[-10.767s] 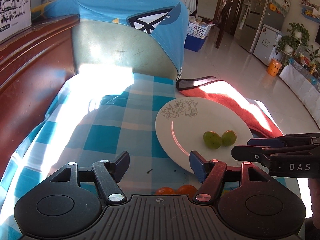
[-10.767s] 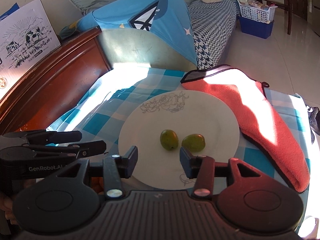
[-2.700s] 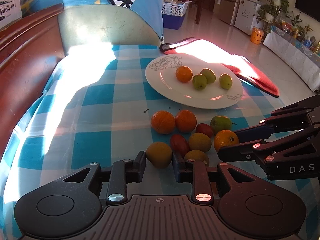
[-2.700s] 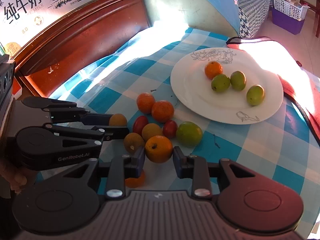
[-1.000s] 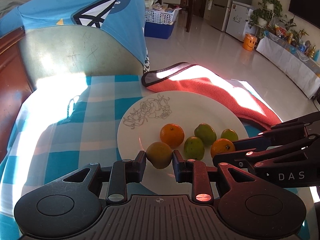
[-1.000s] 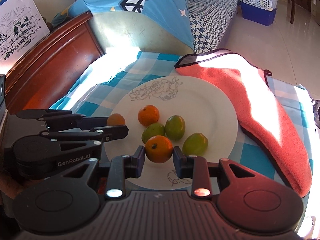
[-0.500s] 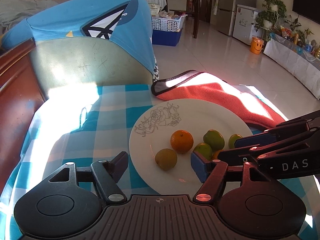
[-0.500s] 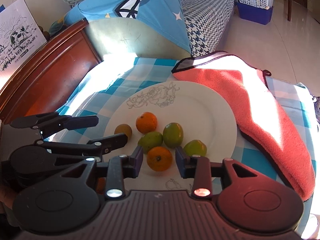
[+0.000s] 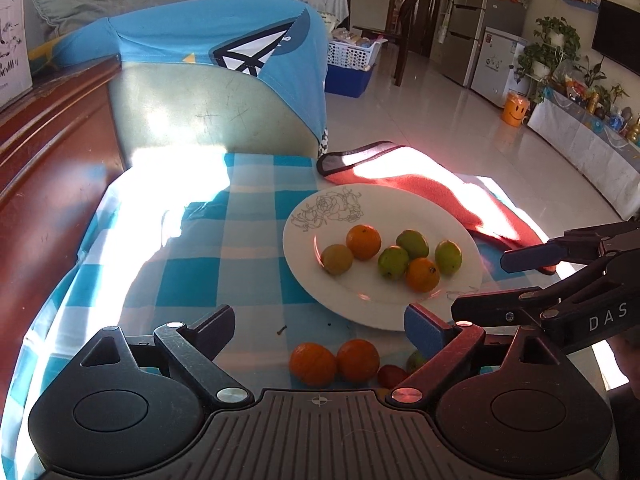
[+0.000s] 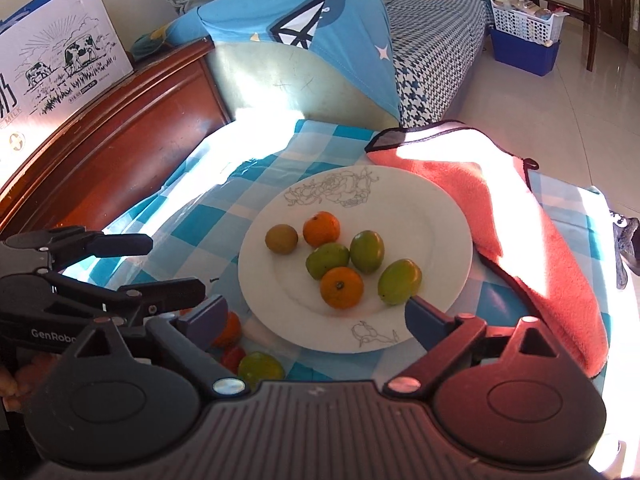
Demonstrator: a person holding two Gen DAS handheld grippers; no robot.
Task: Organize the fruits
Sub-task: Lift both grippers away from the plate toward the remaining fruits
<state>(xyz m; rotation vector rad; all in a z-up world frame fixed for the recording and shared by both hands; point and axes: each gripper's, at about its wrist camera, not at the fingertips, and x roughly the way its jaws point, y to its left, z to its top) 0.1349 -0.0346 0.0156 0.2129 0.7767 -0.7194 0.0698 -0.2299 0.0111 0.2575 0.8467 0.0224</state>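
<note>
A white plate [image 9: 308, 276] [image 10: 420, 208] with a flower drawing holds several fruits. Among them are a yellow-brown fruit [image 9: 337, 259] [image 10: 281, 239] at its left and an orange [image 9: 422, 275] [image 10: 341, 287] at its near side. My left gripper [image 9: 318, 318] [image 10: 172, 265] hangs over the checked cloth just left of the plate, its jaws opening with nothing between them. Over the plate's near rim, my right gripper [image 10: 314, 307] [image 9: 484, 284] is also opening, and no pad touches a fruit. Loose oranges [image 9: 313, 363], a red fruit [image 10: 233, 356] and a green fruit [image 10: 260, 368] lie on the cloth below the grippers.
A coral towel [image 10: 520, 216] lies along the plate's right side, up to the table's right edge. A dark wooden board [image 10: 120, 140] borders the left. A chair back draped with a blue shirt [image 9: 224, 52] stands at the far end. A milk box [image 10: 52, 60] sits far left.
Both grippers opened and drew back. The left let go of the yellow-brown fruit and the right of the orange; both fruits now lie on the plate.
</note>
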